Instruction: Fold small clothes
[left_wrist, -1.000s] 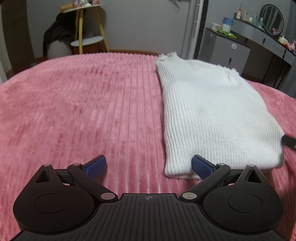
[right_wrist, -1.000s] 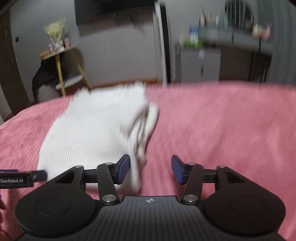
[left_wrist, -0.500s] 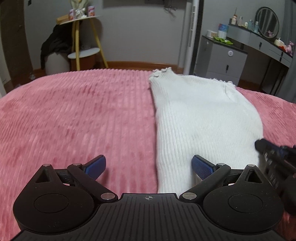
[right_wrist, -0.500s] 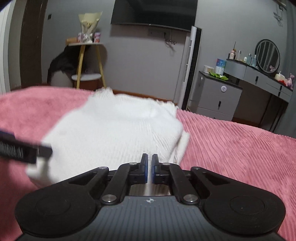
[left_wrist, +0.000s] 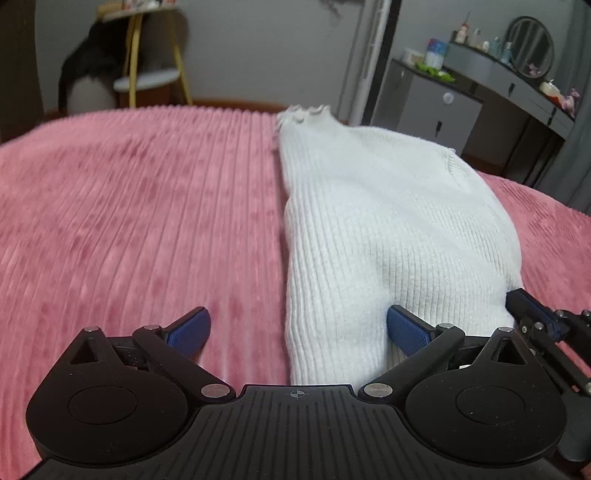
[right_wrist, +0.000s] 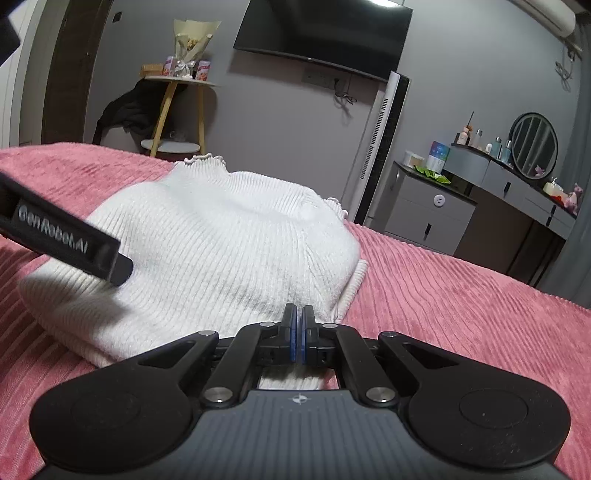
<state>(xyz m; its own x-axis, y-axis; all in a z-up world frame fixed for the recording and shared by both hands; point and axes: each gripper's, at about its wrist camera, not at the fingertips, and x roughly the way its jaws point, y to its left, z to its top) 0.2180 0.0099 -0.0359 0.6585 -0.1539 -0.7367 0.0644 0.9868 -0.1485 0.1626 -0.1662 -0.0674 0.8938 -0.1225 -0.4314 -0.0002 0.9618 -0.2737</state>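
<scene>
A white ribbed knit sweater (left_wrist: 388, 229) lies folded lengthwise on the pink bed, neck pointing away; it also shows in the right wrist view (right_wrist: 221, 240). My left gripper (left_wrist: 295, 330) is open, its jaws straddling the sweater's near left edge, the right pad resting on the knit. My right gripper (right_wrist: 299, 332) is shut on the sweater's near hem at its right corner and lifts the cloth into a hump. It shows at the right edge of the left wrist view (left_wrist: 532, 314). The left gripper's finger (right_wrist: 66, 236) crosses the left of the right wrist view.
The pink ribbed bedspread (left_wrist: 129, 221) spreads wide to the left of the sweater and also to its right (right_wrist: 461, 295). Beyond the bed stand a yellow-legged side table (right_wrist: 177, 110), a tall white fan (right_wrist: 384, 147) and a grey dresser with a mirror (right_wrist: 480, 210).
My right gripper shut on the sweater's near right hem and raised it. My left gripper moved forward onto the near left edge, still open.
</scene>
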